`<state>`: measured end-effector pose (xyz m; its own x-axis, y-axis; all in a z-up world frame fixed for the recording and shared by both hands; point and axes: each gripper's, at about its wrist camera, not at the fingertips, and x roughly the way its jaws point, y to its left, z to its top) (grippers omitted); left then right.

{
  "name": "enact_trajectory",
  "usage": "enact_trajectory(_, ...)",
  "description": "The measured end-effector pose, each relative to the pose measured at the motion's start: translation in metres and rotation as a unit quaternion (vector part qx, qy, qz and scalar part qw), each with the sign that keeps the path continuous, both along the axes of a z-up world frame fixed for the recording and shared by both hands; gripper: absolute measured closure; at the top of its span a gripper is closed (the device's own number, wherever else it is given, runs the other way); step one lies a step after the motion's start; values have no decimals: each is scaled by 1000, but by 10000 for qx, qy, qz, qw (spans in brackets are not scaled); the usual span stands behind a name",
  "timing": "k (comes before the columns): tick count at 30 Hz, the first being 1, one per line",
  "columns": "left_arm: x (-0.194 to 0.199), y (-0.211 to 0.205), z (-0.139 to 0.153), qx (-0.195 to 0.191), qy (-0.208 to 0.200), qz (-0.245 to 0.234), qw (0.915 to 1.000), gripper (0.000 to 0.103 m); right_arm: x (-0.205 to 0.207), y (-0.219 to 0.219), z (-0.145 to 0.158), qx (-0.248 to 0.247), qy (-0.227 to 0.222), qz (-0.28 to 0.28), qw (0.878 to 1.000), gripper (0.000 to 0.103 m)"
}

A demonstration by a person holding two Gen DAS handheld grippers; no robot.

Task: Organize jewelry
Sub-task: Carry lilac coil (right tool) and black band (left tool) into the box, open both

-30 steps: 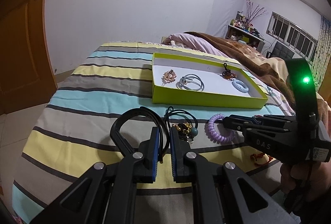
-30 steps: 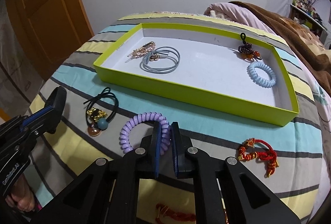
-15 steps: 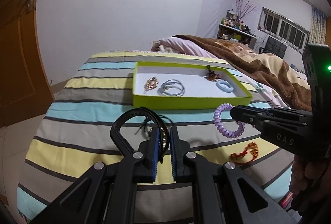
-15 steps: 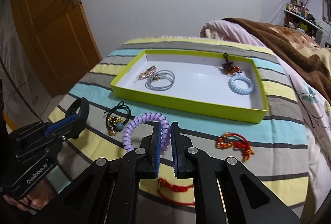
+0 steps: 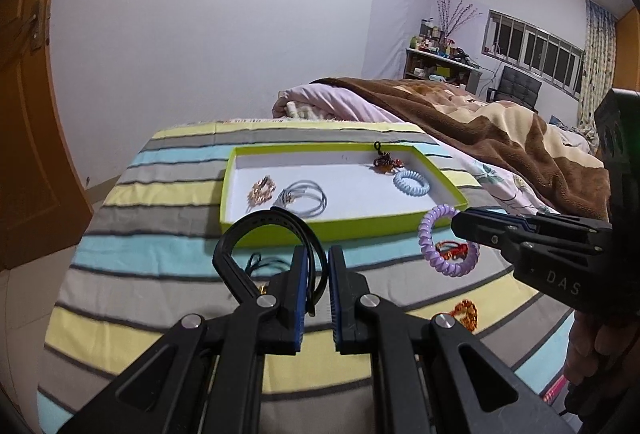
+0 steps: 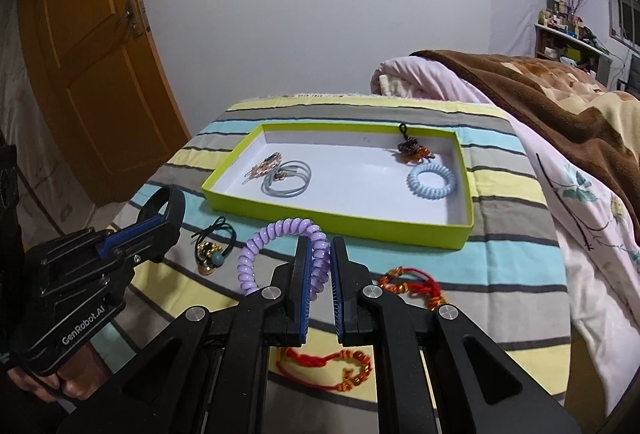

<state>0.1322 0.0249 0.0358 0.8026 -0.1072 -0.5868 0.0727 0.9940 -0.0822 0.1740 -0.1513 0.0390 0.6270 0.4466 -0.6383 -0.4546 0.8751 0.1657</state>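
Left wrist view, left gripper [image 5: 318, 284]: fingers clamped on a black band [image 5: 256, 230], a wide strap looped up to the left of the pads; judged lifted clear of the striped bedspread [image 5: 160, 193] so it can travel to the tray without dragging.
Left wrist view, tray [image 5: 340, 228]: lime-green, white inside, lying flat on the bed ahead of both grippers; it already holds a rose-gold clip [image 5: 262, 190], grey hair ties [image 5: 304, 197], a pale blue coil tie [image 5: 411, 183] and a dark beaded charm [image 5: 385, 161]; likely the collecting place.
Left wrist view, right gripper [image 5: 460, 224]: comes in from the right, a purple coil tie [image 5: 446, 240] hanging from its tip near the tray's front corner.
Right wrist view, right gripper [image 6: 320, 274]: fingers pressed together on the purple coil tie [image 6: 280, 250], pinching one side so the loop hangs free to the left.
Right wrist view, left behind: a black tie with gold and teal beads [image 6: 212, 250], a red cord bracelet [image 6: 412, 284] and another red bracelet [image 6: 328, 370] lie on the bedspread short of the tray, untouched.
Judgement: both pieces are mid-carry towards the tray; the soft coil may spring loose if the pinch slackens.
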Motion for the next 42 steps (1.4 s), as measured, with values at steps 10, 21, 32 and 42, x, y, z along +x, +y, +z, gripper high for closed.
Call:
enact_trajectory(10, 49, -1, 11, 114, -81, -168, 9998, 92, 36, -6, 4, -84, -107, -147, 9998, 94)
enact_trajectory(21, 124, 3, -2, 188, 255, -252, 9992, 92, 106, 1, -11, -247, 22, -226, 9994, 94)
enact_trajectory(32, 188, 3, -34, 362, 979, -365, 9939, 92, 165, 19, -42, -500, 588, -212, 9968, 94)
enact_trajectory(42, 199, 0, -48, 363, 1230, -468, 9906, 89, 179, 23, -58, -678, 820, -272, 9940, 93)
